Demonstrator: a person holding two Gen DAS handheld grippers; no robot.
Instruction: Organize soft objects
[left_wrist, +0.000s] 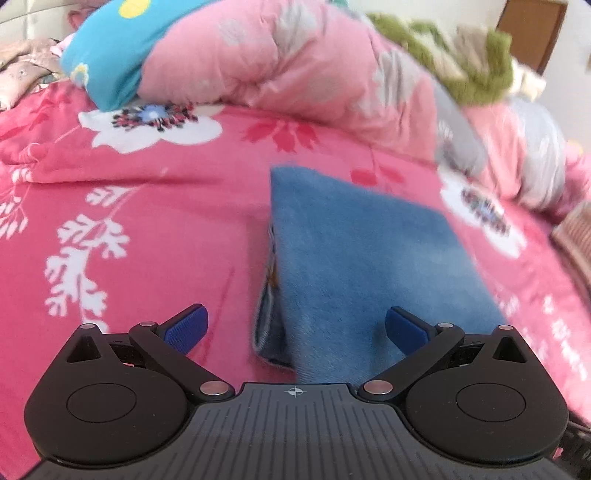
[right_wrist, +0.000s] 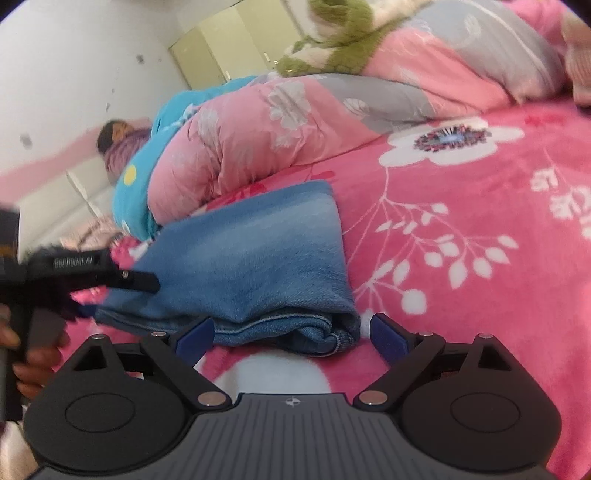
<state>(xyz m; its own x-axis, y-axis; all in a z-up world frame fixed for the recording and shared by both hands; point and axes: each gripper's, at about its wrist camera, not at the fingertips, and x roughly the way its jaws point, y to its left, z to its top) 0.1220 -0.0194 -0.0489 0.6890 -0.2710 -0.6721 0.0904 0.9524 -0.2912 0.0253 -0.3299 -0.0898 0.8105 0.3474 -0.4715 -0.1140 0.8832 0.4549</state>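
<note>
A folded blue fleece blanket (left_wrist: 365, 254) lies on the pink flowered bedspread (left_wrist: 147, 229). My left gripper (left_wrist: 295, 328) is open, its blue pads standing either side of the blanket's near corner, which lies between them. In the right wrist view the same blanket (right_wrist: 251, 254) shows its folded hem toward me. My right gripper (right_wrist: 291, 332) is open just in front of that hem, its pads either side of the fold. The left gripper's black finger (right_wrist: 136, 280) rests against the blanket's left side, held by a hand (right_wrist: 33, 365).
A rolled pink and grey quilt (left_wrist: 295, 62) runs along the back of the bed, with a blue pillow (left_wrist: 107, 55) at its left end and a green and white plush (left_wrist: 465, 55) on top. A person (right_wrist: 118, 147) lies at the far end.
</note>
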